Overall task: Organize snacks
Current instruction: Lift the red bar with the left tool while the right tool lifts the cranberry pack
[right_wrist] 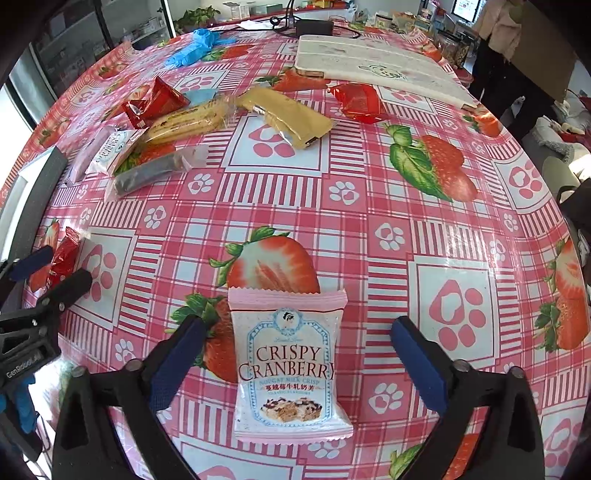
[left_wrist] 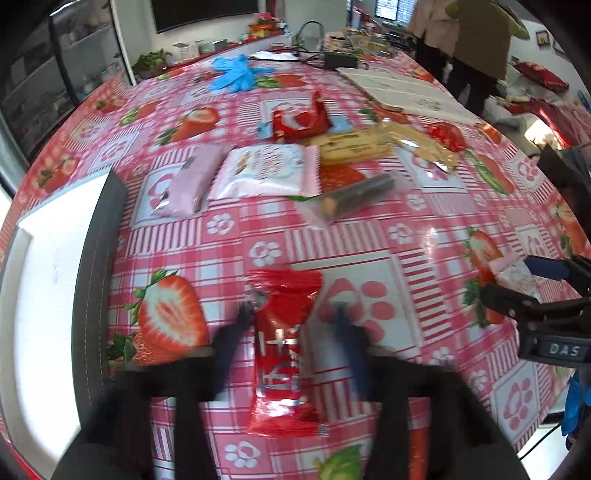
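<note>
My left gripper point(left_wrist: 291, 314) is open, its blurred fingers on either side of a red snack packet point(left_wrist: 282, 347) lying on the strawberry tablecloth. My right gripper point(right_wrist: 295, 332) is open wide around a pink-and-white Crispy Cranberry packet point(right_wrist: 290, 365) lying flat between its fingers; neither pad touches it. In the left wrist view a cluster of snacks lies farther back: a pink bar point(left_wrist: 192, 181), a second cranberry packet point(left_wrist: 267, 170), a dark bar in clear wrap point(left_wrist: 354, 195), yellow biscuit packs point(left_wrist: 351, 146) and a red packet point(left_wrist: 299, 120).
A white box with a dark grey rim point(left_wrist: 92, 266) stands at the left table edge. Blue gloves point(left_wrist: 236, 74), a white tray point(right_wrist: 369, 62) and cables lie at the far side. A person point(left_wrist: 476, 33) stands beyond the table.
</note>
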`<state>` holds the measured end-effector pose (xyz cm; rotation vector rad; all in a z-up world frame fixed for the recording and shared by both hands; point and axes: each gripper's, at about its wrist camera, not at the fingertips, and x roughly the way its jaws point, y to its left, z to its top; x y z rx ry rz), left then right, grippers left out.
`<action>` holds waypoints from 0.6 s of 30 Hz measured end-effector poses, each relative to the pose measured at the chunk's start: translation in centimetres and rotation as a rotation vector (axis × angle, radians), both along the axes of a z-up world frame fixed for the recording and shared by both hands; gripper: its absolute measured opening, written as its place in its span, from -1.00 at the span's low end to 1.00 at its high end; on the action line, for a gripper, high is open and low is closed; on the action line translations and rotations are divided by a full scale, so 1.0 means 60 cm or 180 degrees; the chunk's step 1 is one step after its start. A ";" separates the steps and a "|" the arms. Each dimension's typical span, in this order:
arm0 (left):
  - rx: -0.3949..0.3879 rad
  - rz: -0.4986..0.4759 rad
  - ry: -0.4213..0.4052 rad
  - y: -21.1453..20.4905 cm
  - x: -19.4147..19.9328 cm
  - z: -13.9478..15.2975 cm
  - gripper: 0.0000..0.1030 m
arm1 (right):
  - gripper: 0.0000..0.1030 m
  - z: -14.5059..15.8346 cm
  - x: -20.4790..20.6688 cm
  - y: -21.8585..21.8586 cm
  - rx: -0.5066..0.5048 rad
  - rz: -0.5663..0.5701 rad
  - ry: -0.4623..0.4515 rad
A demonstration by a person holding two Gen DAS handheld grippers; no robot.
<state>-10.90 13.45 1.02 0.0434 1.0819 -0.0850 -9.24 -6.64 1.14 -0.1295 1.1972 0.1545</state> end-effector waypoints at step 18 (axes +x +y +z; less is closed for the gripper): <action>-0.0580 0.0250 -0.0222 0.114 -0.078 0.156 -0.56 | -0.12 0.084 -0.060 0.078 0.1138 0.0330 0.0164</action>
